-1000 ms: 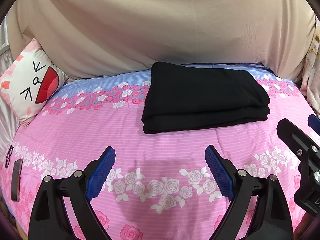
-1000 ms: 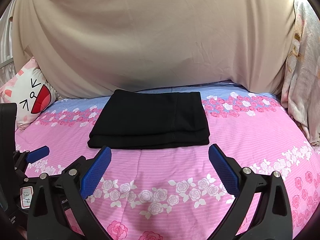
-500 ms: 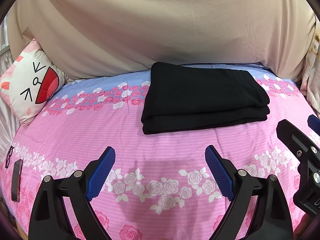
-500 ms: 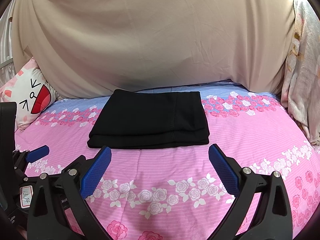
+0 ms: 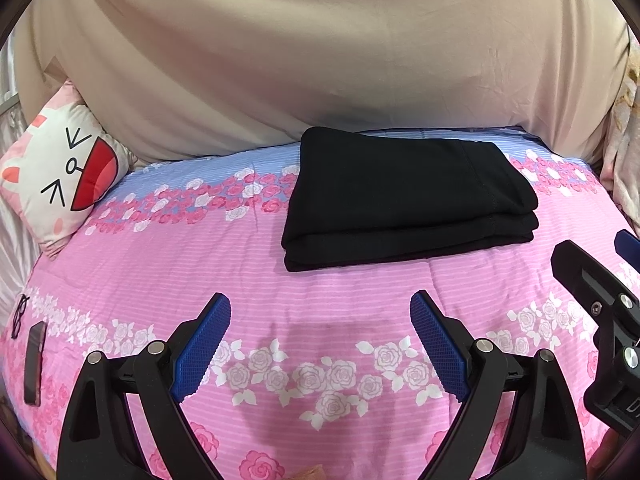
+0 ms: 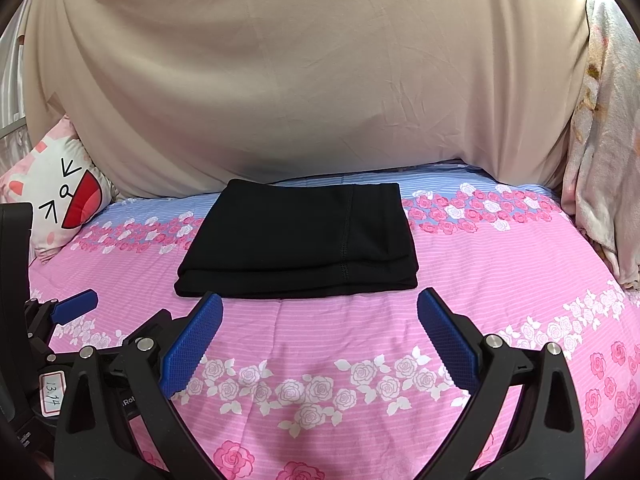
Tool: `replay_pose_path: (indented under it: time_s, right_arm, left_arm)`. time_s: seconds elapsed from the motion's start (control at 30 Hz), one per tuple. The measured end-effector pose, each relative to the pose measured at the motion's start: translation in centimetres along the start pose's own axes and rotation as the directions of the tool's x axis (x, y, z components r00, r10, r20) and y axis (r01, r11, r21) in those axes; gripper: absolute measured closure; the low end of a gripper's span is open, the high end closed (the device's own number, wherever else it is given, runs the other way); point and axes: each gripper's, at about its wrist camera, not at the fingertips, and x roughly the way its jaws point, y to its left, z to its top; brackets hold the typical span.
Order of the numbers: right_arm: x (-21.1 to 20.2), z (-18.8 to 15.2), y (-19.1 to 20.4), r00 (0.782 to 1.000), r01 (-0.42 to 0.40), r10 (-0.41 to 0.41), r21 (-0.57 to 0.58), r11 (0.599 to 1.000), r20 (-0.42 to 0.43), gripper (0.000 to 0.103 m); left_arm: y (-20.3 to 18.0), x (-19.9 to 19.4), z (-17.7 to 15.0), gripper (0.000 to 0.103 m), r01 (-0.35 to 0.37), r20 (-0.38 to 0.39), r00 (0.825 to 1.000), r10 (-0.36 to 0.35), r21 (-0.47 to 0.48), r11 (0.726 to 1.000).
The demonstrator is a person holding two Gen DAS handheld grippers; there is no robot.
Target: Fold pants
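Note:
The black pants [image 5: 404,196] lie folded into a flat rectangle of several layers on the pink floral bedsheet [image 5: 160,264], near the back of the bed; they also show in the right wrist view [image 6: 304,236]. My left gripper [image 5: 320,340] is open and empty, hovering over the sheet in front of the pants. My right gripper [image 6: 320,340] is open and empty, just in front of the pants' near edge. Neither touches the pants.
A large beige cloth [image 5: 320,60] hangs behind the bed. A cartoon-face pillow [image 5: 60,176] sits at the back left. A phone [image 5: 34,364] and glasses [image 5: 19,316] lie at the left edge. A floral blanket [image 6: 600,140] hangs at the right.

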Motion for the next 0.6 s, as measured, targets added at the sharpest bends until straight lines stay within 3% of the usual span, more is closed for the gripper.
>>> replay_pose_path:
  time_s: [0.47,0.6]
  right_arm:
    - [-0.08,-0.11,-0.09,1.0,0.002,-0.002,0.007,1.0,-0.001,0.007]
    - [-0.06,-0.09,-0.21,1.0,0.004,-0.004,0.011,1.0,-0.002,0.007]
  left_arm:
    - [-0.91,0.28,-0.26,0.011,-0.006,-0.007,1.0,0.007,0.043,0.999]
    - [-0.82,0.09,-0.42,0.011,0.023,0.016,1.0,-0.024,0.037,0.999]
